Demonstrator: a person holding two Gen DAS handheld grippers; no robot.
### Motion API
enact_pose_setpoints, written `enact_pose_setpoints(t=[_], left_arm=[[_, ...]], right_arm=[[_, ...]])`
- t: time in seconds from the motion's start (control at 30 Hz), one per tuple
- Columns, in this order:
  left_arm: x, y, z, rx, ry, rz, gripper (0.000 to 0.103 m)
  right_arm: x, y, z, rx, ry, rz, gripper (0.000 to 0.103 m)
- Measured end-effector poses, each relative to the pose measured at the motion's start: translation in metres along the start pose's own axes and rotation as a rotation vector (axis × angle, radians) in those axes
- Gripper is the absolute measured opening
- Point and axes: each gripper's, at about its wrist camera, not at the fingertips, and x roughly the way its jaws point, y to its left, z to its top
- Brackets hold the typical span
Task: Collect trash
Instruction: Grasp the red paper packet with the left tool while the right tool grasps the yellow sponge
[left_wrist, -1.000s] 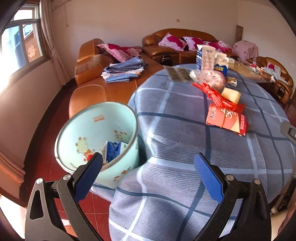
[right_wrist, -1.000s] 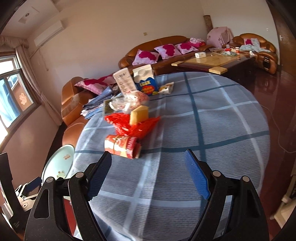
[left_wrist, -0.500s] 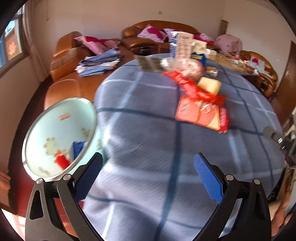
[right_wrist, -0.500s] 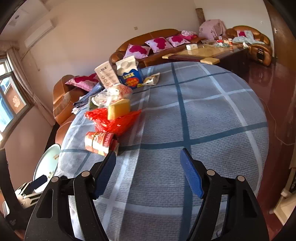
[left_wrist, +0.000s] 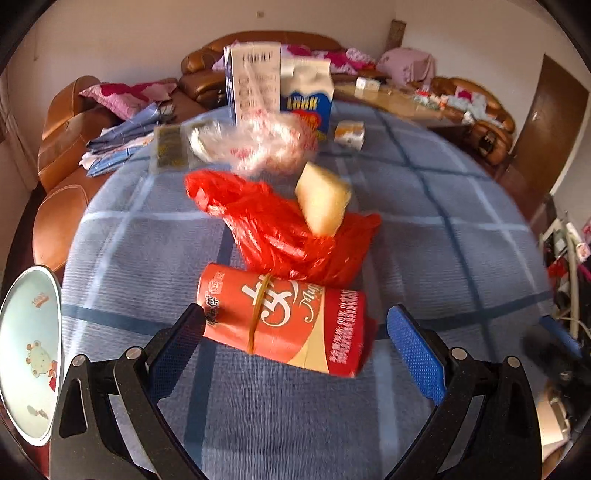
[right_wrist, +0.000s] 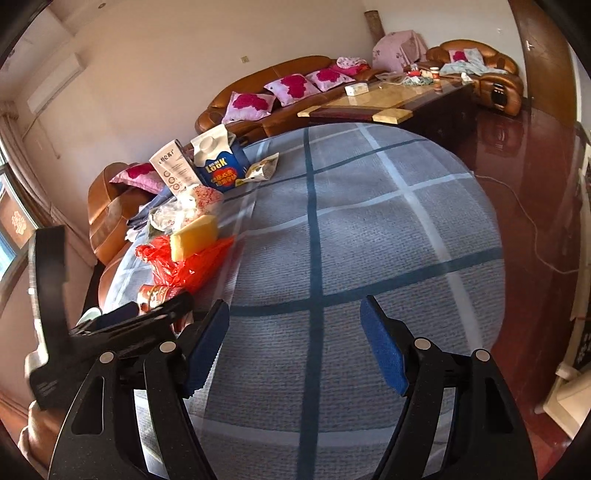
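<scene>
A rolled red packet (left_wrist: 288, 314) bound with a rubber band lies on the blue checked tablecloth (right_wrist: 369, 221). My left gripper (left_wrist: 295, 332) is open around it; the left pad is close to the packet's end and the right pad stands apart. Behind the packet lie a crumpled red plastic bag (left_wrist: 280, 229), a yellow block (left_wrist: 323, 199) and a clear bag (left_wrist: 258, 144). A blue milk carton (left_wrist: 306, 99) and a white box (left_wrist: 255, 81) stand at the far edge. My right gripper (right_wrist: 295, 310) hangs open over bare cloth, with the left gripper (right_wrist: 147, 314) to its left.
A pale blue bin (left_wrist: 29, 350) with cartoon prints stands on the floor left of the table. Brown leather sofas (right_wrist: 258, 85) line the walls, with a low coffee table (right_wrist: 380, 99) behind. A small snack packet (right_wrist: 262, 168) lies by the carton. A cable (right_wrist: 524, 221) runs across the red floor.
My left gripper has swung right from over the bin to the table, and the red packet now lies between its fingers. The right gripper edged forward and down, jaws slightly narrower.
</scene>
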Motion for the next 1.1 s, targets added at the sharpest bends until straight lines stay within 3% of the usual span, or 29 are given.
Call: enact_pose_setpoints(t=[0.03,0.07,0.1,0.13,0.17,0.23,0.33,0.7,0.83,1.03,1.07,1.1], left_arm=[[0.003,0.0,-0.001,0.007,0.012,0.009,0.092],[0.007,0.001,-0.004,0.015,0.023,0.0,0.075],[0.008,0.002,-0.005,0.022,0.026,-0.004,0.072],[0.005,0.003,-0.008,0.053,0.009,0.01,0.057],[0.002,0.006,-0.009,0.051,0.005,-0.009,0.049],[-0.003,0.018,-0.011,0.003,0.007,-0.059,0.045],[-0.006,0.033,-0.013,-0.03,0.004,-0.074,0.038],[-0.038,0.084,-0.024,-0.13,-0.088,0.013,0.036],[-0.045,0.099,-0.021,-0.15,-0.116,0.057,0.036],[-0.044,0.109,-0.018,-0.163,-0.122,0.055,0.036],[-0.044,0.111,-0.018,-0.164,-0.121,0.051,0.036],[-0.043,0.112,-0.018,-0.164,-0.121,0.048,0.036]], right_arm=[[0.001,-0.001,0.0,0.0,0.002,-0.001,0.073],[0.001,-0.003,0.002,0.0,0.002,-0.003,0.073],[0.001,-0.004,0.003,0.003,0.002,-0.004,0.073],[0.002,-0.005,0.004,0.005,0.002,-0.005,0.073],[0.003,-0.006,0.006,0.006,0.001,-0.006,0.073],[0.005,-0.006,0.009,0.004,-0.001,-0.009,0.073],[0.013,-0.001,0.015,-0.001,0.005,-0.005,0.073],[0.049,0.05,0.058,-0.055,0.003,0.092,0.072],[0.082,0.089,0.077,-0.076,0.046,0.148,0.072],[0.141,0.12,0.088,-0.105,0.148,0.111,0.071],[0.151,0.121,0.087,-0.108,0.176,0.095,0.065],[0.159,0.12,0.086,-0.102,0.205,0.096,0.05]])
